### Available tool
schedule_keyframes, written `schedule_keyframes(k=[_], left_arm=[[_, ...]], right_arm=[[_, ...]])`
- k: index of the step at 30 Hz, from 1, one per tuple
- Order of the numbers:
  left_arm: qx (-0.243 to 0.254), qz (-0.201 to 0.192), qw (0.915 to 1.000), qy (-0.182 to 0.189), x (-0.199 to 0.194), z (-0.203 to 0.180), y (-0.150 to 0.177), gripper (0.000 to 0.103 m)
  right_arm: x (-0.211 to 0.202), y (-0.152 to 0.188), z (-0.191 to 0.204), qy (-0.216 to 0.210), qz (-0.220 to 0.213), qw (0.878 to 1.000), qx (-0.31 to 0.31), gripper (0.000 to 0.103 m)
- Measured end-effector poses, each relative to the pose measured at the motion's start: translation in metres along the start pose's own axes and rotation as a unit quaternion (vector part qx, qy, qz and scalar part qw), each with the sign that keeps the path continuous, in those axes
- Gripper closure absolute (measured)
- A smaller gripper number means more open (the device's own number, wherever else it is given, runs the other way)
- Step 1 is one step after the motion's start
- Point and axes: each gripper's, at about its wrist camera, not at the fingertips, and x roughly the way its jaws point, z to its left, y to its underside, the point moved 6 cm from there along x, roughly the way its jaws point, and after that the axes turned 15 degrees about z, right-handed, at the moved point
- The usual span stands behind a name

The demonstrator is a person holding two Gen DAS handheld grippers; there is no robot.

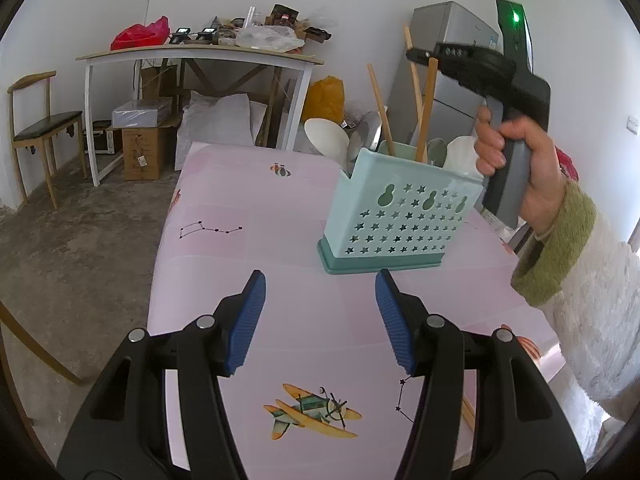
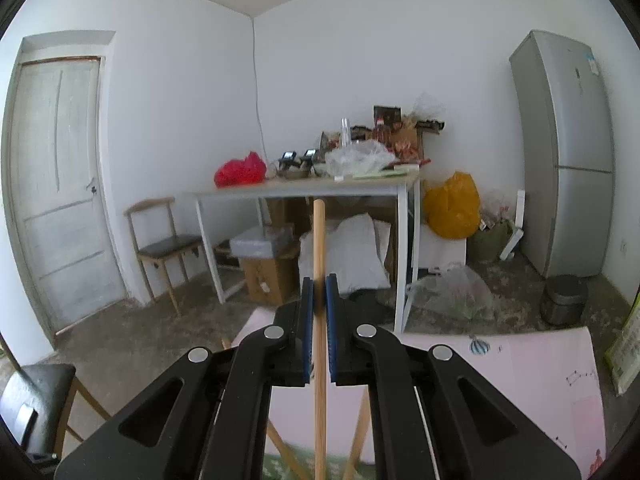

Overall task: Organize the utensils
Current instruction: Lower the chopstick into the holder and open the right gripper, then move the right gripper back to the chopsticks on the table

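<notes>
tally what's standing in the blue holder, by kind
Chopsticks: 3, one clamped in the right hand-held gripper
Spoons: 4 visible (2 white, 1 metal, 1 grey-green)
Total: 7

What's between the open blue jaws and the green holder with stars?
Nothing but bare pink tablecloth. In the left wrist view, the left gripper hangs open just short of the utensil holder, with no utensil between them.

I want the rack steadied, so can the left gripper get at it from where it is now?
Probably yes: the left gripper is open, and only bare tablecloth lies between it and the rack.
</notes>
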Motion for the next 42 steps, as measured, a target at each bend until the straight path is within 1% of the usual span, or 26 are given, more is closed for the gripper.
schedule_keyframes(k=[4, 6, 7, 8, 10, 14, 18, 21, 24, 25, 26, 27, 30, 33, 35, 38, 42], left_arm=[[0.001, -0.001, 1.0, -0.001, -0.001, -0.001, 0.001, 0.049], [0.003, 0.001, 1.0, -0.002, -0.001, -0.003, 0.001, 0.049], [0.004, 0.003, 1.0, -0.003, 0.0, -0.004, 0.002, 0.049], [0.006, 0.005, 1.0, -0.003, 0.0, -0.005, 0.002, 0.049], [0.008, 0.009, 0.9999, -0.005, 0.001, -0.008, 0.003, 0.048], [0.016, 0.019, 0.9997, -0.007, 0.004, -0.016, 0.007, 0.045], [0.028, 0.033, 0.999, -0.008, 0.009, -0.024, 0.011, 0.042], [0.039, 0.052, 0.9979, -0.005, 0.017, -0.032, 0.017, 0.04], [0.052, 0.077, 0.9957, 0.003, 0.03, -0.046, 0.027, 0.039], [0.059, 0.088, 0.9943, 0.009, 0.037, -0.054, 0.032, 0.038], [0.064, 0.097, 0.9932, 0.013, 0.042, -0.06, 0.036, 0.038], [0.07, 0.105, 0.9919, 0.015, 0.047, -0.066, 0.041, 0.038], [0.091, 0.134, 0.9866, 0.019, 0.065, -0.086, 0.056, 0.038], [0.111, 0.15, 0.9824, 0.013, 0.077, -0.099, 0.064, 0.038], [0.13, 0.154, 0.9795, -0.001, 0.084, -0.106, 0.068, 0.038], [0.144, 0.162, 0.976, -0.019, 0.092, -0.111, 0.071, 0.038], [0.143, 0.166, 0.9751, -0.032, 0.095, -0.109, 0.071, 0.038]], right_arm=[[-0.007, 0.016, -0.004, -0.003, 0.019, 1.0, -0.005, 0.096], [-0.017, 0.025, -0.009, 0.001, 0.027, 1.0, -0.009, 0.094], [-0.022, 0.028, -0.011, 0.004, 0.029, 1.0, -0.01, 0.088], [-0.03, 0.03, -0.014, 0.008, 0.027, 1.0, -0.01, 0.076], [-0.048, 0.034, -0.019, 0.011, 0.017, 1.0, -0.006, 0.064], [-0.092, 0.04, -0.03, 0.015, -0.008, 1.0, 0.003, 0.053], [-0.13, 0.051, -0.038, 0.014, -0.024, 0.999, 0.019, 0.05], [-0.15, 0.072, -0.044, 0.004, -0.019, 0.999, 0.043, 0.05], [-0.151, 0.109, -0.048, -0.008, 0.019, 0.997, 0.077, 0.049], [-0.147, 0.124, -0.049, -0.012, 0.039, 0.995, 0.089, 0.049], [-0.14, 0.146, -0.05, -0.012, 0.068, 0.992, 0.105, 0.05], [-0.137, 0.159, -0.051, -0.012, 0.083, 0.99, 0.114, 0.049], [-0.122, 0.208, -0.051, -0.025, 0.138, 0.978, 0.155, 0.049], [-0.114, 0.242, -0.046, -0.036, 0.172, 0.967, 0.182, 0.049], [-0.112, 0.254, -0.043, -0.035, 0.183, 0.965, 0.186, 0.049], [-0.111, 0.26, -0.04, -0.03, 0.191, 0.964, 0.183, 0.049], [-0.113, 0.258, -0.043, -0.032, 0.187, 0.964, 0.187, 0.049]])
